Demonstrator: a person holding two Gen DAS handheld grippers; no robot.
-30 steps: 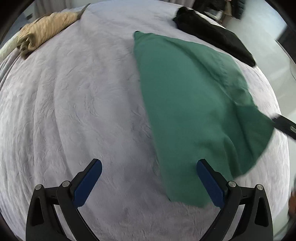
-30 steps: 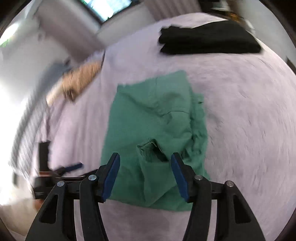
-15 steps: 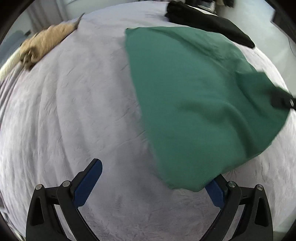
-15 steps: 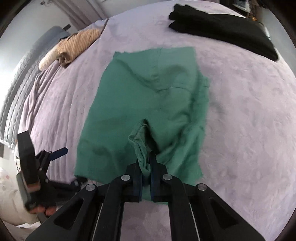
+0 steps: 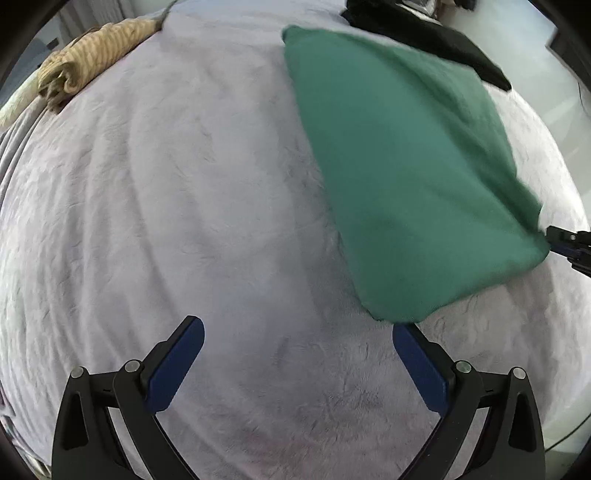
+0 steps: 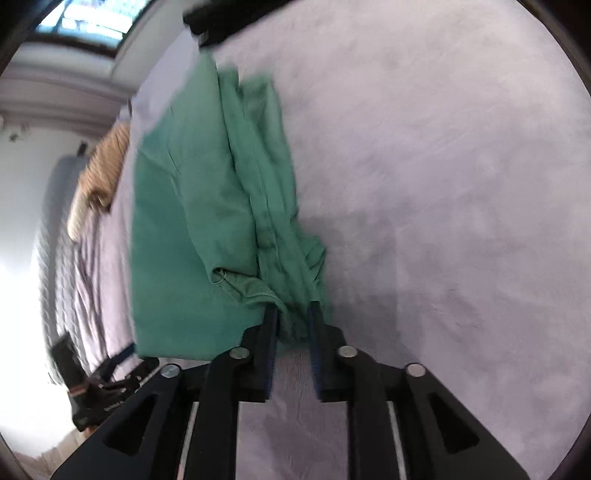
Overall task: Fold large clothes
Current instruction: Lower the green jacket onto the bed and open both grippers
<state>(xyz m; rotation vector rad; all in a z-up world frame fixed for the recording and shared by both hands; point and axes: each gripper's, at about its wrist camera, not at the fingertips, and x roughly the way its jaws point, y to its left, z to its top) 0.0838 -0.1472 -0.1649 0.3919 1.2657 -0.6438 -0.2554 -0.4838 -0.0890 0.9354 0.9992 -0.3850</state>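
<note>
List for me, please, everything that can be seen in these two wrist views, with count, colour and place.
green garment: one, green, on the bed cover toward the right of the left wrist view, one edge bunched and lifted.
black garment: one, black, at the far edge of the bed beyond the green one.
tan striped garment: one, tan, bundled at the far left of the bed.
bed cover: one, pale lilac, under everything.
window: one, bright, top left of the right wrist view.
left gripper: one, black with blue pads, fingers wide apart over bare cover.
right gripper: one, black with blue pads, closed on the green garment's bunched edge.
</note>
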